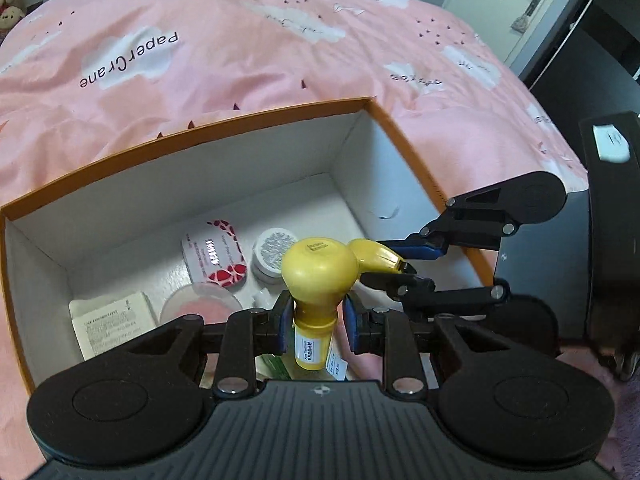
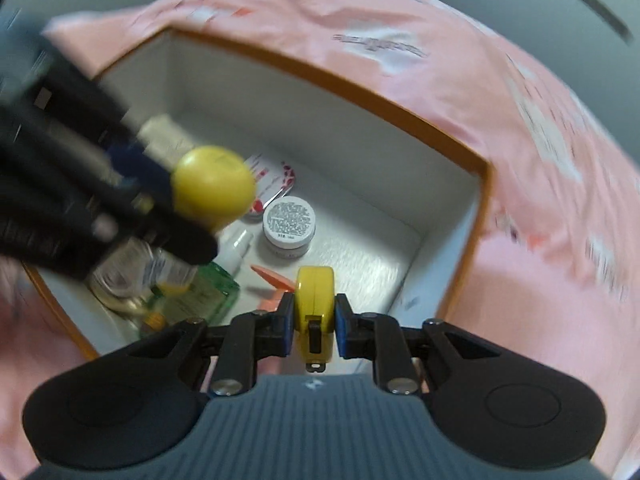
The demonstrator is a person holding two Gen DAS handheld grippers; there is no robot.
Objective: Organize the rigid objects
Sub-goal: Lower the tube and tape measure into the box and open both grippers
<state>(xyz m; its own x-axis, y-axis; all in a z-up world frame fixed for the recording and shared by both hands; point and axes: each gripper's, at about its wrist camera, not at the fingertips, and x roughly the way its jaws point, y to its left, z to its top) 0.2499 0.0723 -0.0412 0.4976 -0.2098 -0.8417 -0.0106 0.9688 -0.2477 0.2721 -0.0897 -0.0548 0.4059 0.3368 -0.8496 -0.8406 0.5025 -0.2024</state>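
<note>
Both grippers poised over the open orange-rimmed box (image 1: 384, 114) on the pink cloud-print bedspread (image 1: 248, 40), each with 1 yellow item in hand, apparently for dropping in among the things already gathered there.

Left gripper (image 1: 316, 322): jaws nearly closed, blue pads clamped on the narrow neck of a yellow bulb-capped bottle (image 1: 318, 268), just under the wide cap. Gripped there probably because the neck is slim enough for the jaws and the flared cap blocks any slide downward. Bottle held upright, labelled body hanging below the pads, above the box's near part.

Right gripper (image 2: 314, 320): jaws as tight as possible, pads pressed on the 2 flat faces of a yellow tape measure (image 2: 315, 300). Held edge-on with the blade tab toward the camera, likely because the flat sides give the pads the firmest seat. Positioned over the box's bare right portion, where free floor remains.

Already on the box floor: a white round jar (image 2: 289, 224), a flat tin with a red pattern (image 1: 216, 258), a green glass bottle (image 2: 208, 296), a small white carton (image 1: 114, 320) and an orange piece (image 2: 272, 276) of unclear kind. Items clustered toward the left and middle, hence the open right side as the sensible landing spot.

Neither held item yet touching the floor of the box; release still ahead, by the look of it.
</note>
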